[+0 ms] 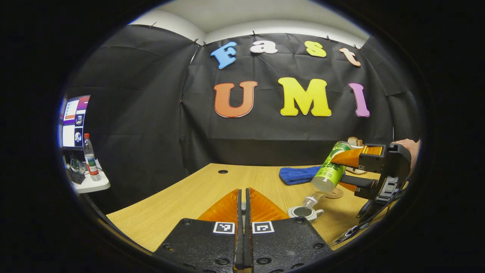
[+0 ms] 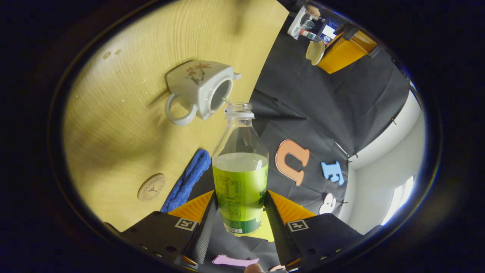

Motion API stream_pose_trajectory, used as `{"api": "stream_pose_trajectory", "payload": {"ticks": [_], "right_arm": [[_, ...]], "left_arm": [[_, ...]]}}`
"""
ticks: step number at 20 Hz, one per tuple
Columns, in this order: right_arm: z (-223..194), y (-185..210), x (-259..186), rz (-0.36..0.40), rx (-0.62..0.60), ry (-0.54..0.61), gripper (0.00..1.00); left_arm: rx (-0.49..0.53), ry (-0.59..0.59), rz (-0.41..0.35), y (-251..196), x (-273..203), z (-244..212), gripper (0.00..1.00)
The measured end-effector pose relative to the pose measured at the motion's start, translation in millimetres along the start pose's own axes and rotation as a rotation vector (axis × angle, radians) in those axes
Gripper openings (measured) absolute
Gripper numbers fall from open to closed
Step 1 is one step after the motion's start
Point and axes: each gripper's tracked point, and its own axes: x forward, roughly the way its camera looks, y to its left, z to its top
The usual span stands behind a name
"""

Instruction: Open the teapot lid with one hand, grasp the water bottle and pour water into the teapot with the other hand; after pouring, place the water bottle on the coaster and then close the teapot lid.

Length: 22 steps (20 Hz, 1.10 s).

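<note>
teapot (image 1: 302, 212) body: mostly hidden behind the left gripper's (image 1: 243, 212) fingers
lid (image 2: 315, 52): edge-on, half behind the far gripper
bottle (image 2: 240, 178) base: covered between the right gripper's (image 2: 240, 218) fingers
side-table (image 1: 91, 184) clutter: too small to tell

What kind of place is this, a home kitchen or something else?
Probably a recording booth or lab, not a kitchen: black cloth covers the walls around a plain wooden table, and a computer screen stands on a small side table.
</note>
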Motion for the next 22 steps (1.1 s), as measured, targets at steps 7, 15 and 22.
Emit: {"api": "stream_pose_trajectory", "payload": {"ticks": [7, 15, 22], "right_arm": [[-6, 11, -2, 0.086, 0.280, -0.002, 0.73], [-15, 11, -14, 0.251, 1.027, 0.068, 0.73], [-81, 25, -2, 0.262, 1.792, 0.180, 0.73]], "left_arm": [[-0.004, -0.004, 0.007, 5, 0, 1, 0.02], [-0.003, -0.018, -0.006, -5, -2, 8, 0.02], [-0.001, -0.048, -0.053, -35, -7, 24, 0.02]]}}
